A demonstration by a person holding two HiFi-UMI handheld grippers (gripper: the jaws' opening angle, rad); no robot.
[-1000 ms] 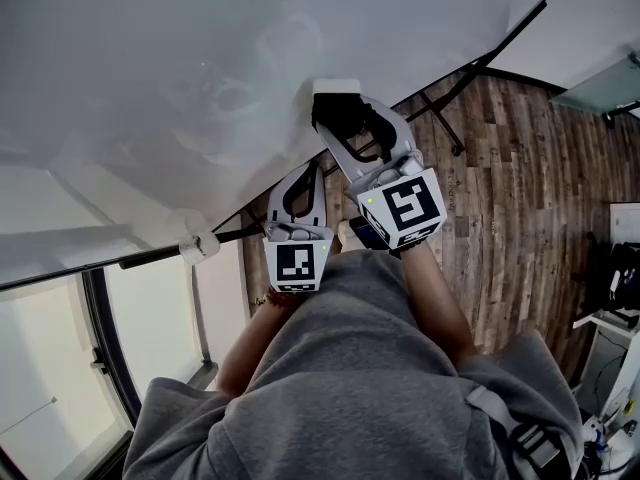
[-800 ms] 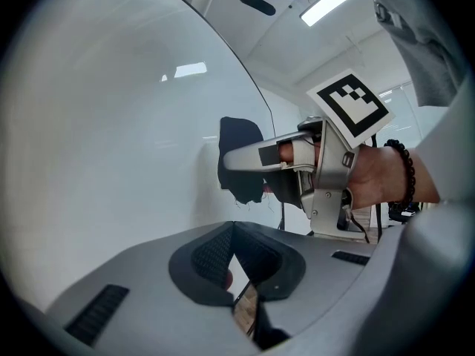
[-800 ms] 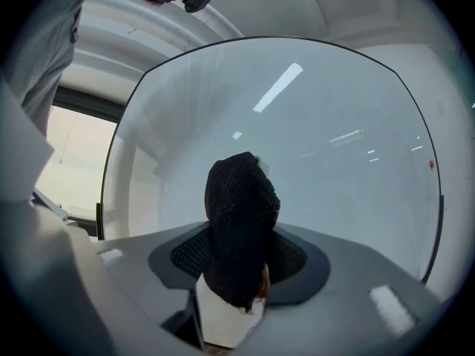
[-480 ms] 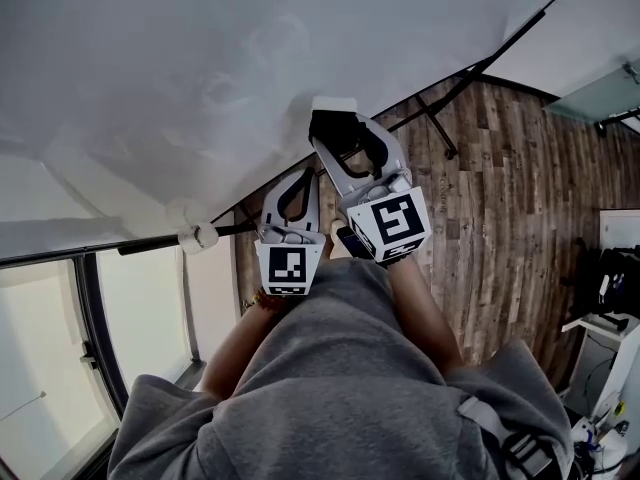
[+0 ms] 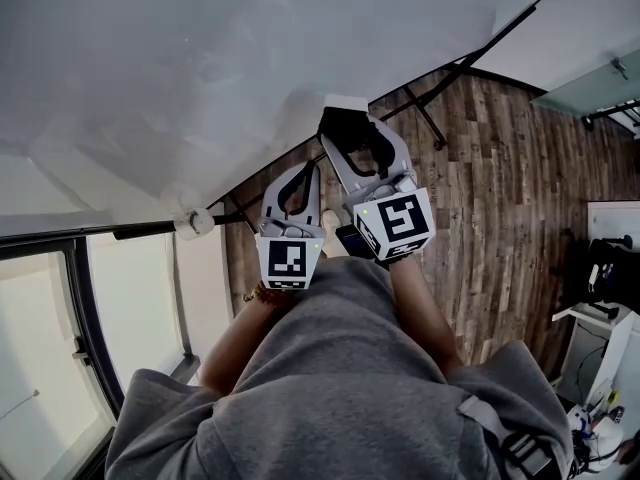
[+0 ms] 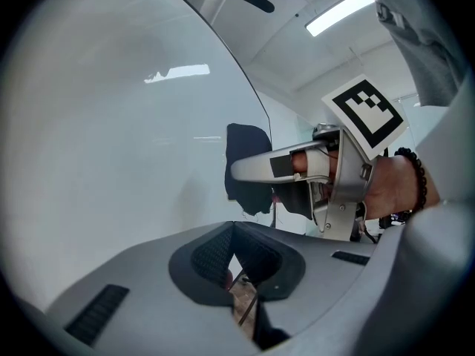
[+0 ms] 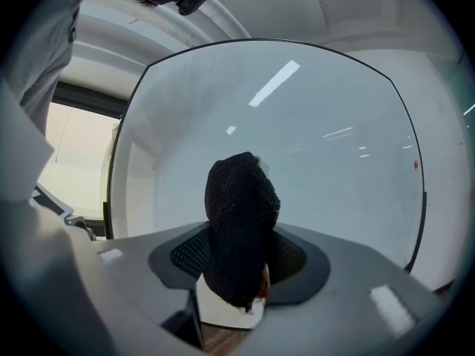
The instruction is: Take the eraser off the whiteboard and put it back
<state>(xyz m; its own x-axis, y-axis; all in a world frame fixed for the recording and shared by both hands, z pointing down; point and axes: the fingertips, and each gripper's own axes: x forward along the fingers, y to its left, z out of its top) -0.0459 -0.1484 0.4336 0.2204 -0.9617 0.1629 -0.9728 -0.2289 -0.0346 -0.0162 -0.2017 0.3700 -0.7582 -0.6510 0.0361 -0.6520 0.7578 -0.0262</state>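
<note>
While the task is only partly done, the head view is showing the right tongs (image 5: 348, 126) reaching level toward the whiteboard (image 5: 200, 68) and gripping the eraser (image 5: 344, 104). The eraser's pale end is sitting right at the board's face. Whether it is touching or just off the surface is not clear from this angle. The left tongs (image 5: 306, 168) are hanging just beside the right ones, a little lower, with their tips together and nothing in them. Below both, a wooden floor (image 5: 500, 168) is showing past the board's lower edge.

Looking along the left tongs' own jaws (image 6: 234, 236), the left gripper view is showing the two pads meeting, with nothing between them. Beyond them the right tongs are holding the dark eraser (image 6: 247, 165) close against the board (image 6: 111, 139). The board is curving away as a plain white sheet.

Looking along the right tongs, the right gripper view is showing the eraser (image 7: 241, 221) standing upright between the jaws. Its black felt is filling the gap and its white body is showing at the bottom. The jaws are pressing on it from both sides. The board (image 7: 319, 162) is filling the background, clean apart from reflected ceiling lights.

Judging from this, the eraser is already in the grip, so the pick-up is done. Setting it back on the board and letting go appears to be what is left.
</note>
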